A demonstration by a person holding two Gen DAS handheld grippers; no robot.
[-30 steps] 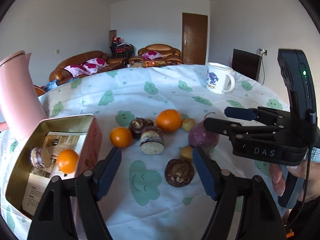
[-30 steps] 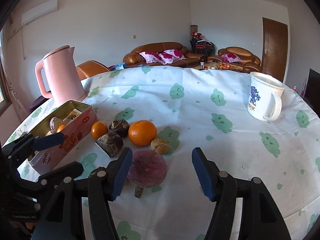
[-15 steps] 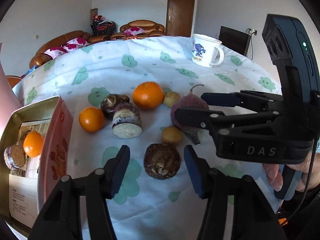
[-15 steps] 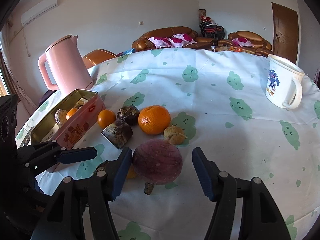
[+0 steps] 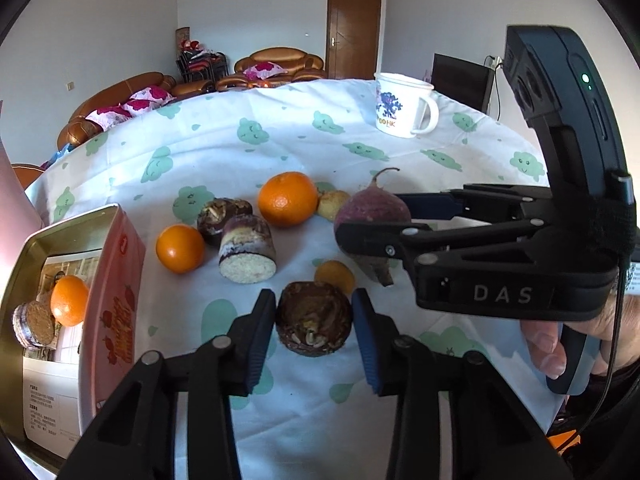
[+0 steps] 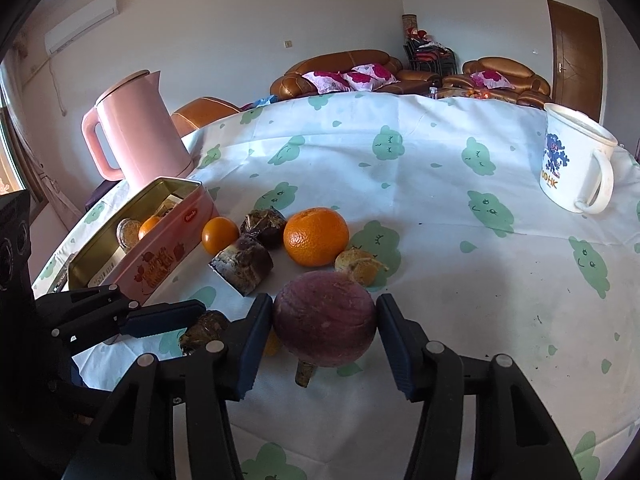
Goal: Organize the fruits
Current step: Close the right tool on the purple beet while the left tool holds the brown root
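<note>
gripping brown taro (image 5: pixel 314 323): left claw (image 5: pixel 314 328) clenched; right claw (image 6: pixel 324 330) hugging purple radish (image 6: pixel 325 318), contact unclear.

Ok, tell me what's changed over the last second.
Both grippers came forward and narrowed: the left gripper jaws now flank the brown root, the right gripper jaws flank the purple root. Whether either grips yet is unclear. Oranges and tin stayed put.

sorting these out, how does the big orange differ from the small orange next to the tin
The big orange is clearly larger and slightly flattened, with a dimpled skin; the small orange is rounder and smoother. The big one touches a yellowish fruit; the small one lies nearer the tin. Both rest on the tablecloth, ungripped.
</note>
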